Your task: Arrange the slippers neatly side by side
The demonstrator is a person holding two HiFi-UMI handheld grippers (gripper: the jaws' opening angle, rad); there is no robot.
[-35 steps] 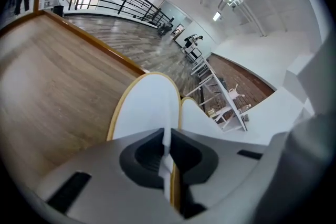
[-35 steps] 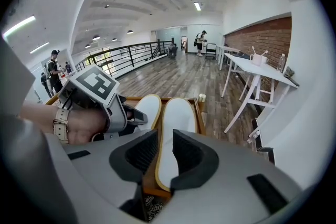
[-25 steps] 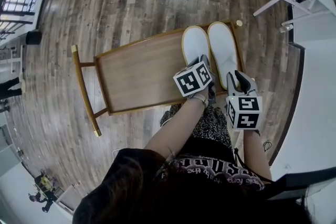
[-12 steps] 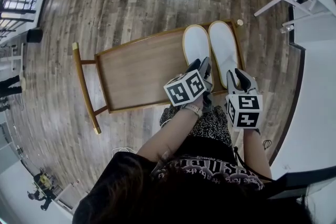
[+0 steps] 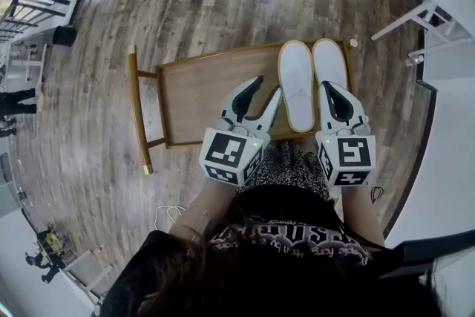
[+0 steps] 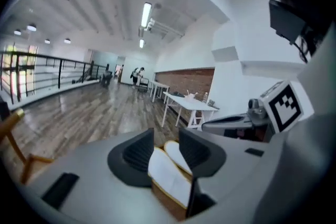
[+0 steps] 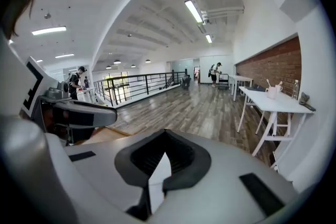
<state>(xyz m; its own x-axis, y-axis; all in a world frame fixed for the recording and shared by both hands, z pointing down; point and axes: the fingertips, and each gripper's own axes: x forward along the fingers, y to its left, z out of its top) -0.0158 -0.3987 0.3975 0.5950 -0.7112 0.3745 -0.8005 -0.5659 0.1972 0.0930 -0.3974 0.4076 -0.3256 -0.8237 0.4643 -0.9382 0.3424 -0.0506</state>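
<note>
White fabric slippers w/ tan trim (image 5: pixel 298 89) sit paired on brown wooden bench (image 5: pixel 200 96), ahead of & below both grippers, long axes fwd. L gripper (image 5: pixel 266 87) jaws just opened, empty; R gripper (image 5: pixel 326 89) just clenched on nothing, nearer.

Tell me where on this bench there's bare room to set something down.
The bench is bare from its left end across to the left slipper. The right end is crowded: the right slipper lies beside it, and the left gripper and right gripper hang above the near edge.
</note>
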